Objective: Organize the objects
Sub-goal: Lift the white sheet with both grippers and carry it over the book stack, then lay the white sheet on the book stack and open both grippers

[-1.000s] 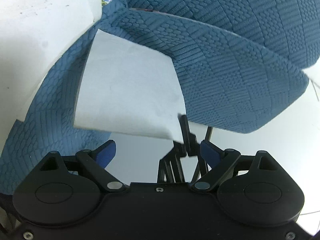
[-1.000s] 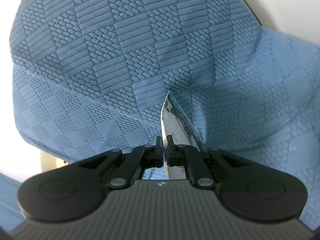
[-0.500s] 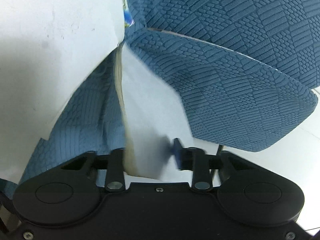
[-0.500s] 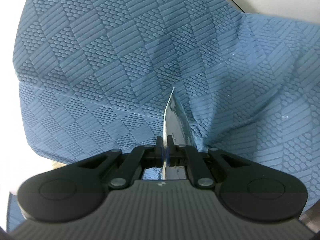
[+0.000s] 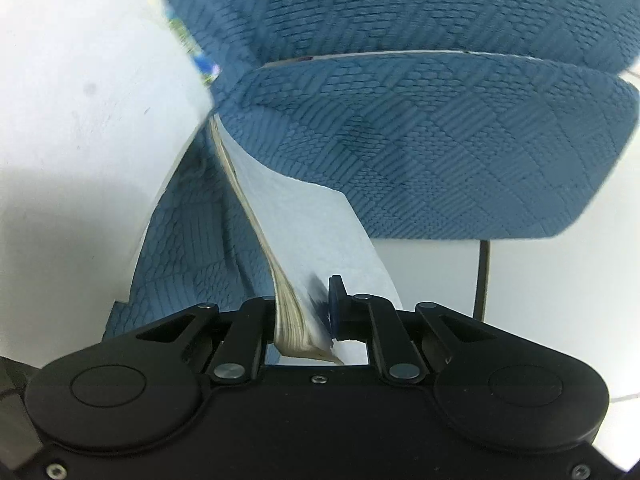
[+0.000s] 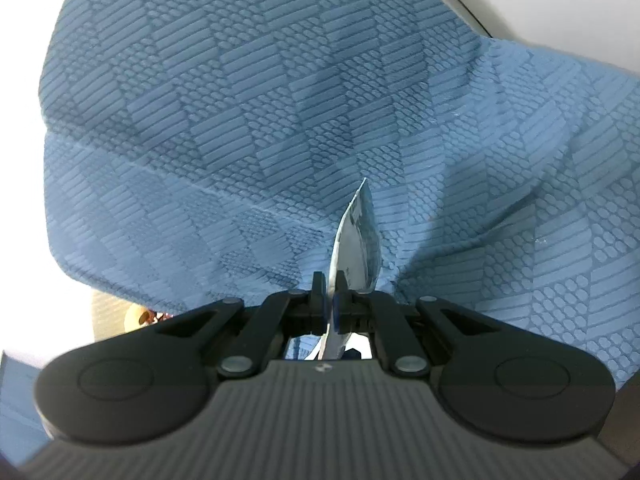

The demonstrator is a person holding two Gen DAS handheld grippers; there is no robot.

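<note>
My left gripper [image 5: 304, 312] has its jaws closing on a thick sheaf of pages [image 5: 296, 280], with the yellowed, layered page edges pinched between the black finger and the blue pad. The sheaf is soft paper, white on its face, and it bows in a long curve. Its long axis runs from the jaws up toward 11 o'clock, where it slips under the blue cloth [image 5: 420, 152]. That cloth is embossed in a checker of ribbed and scaled squares, draped and rounded. A stiff white cover [image 5: 80, 120] fans out toward 10 o'clock, with a colour-printed strip along its edge. My right gripper [image 6: 330, 300] has its jaws pressed tight on a thin printed sheet [image 6: 356, 248], glossy and leaf-shaped. It stands edge-on and points to 12 o'clock, its tip against the same textured cloth [image 6: 240, 120], which puckers into folds around it.
</note>
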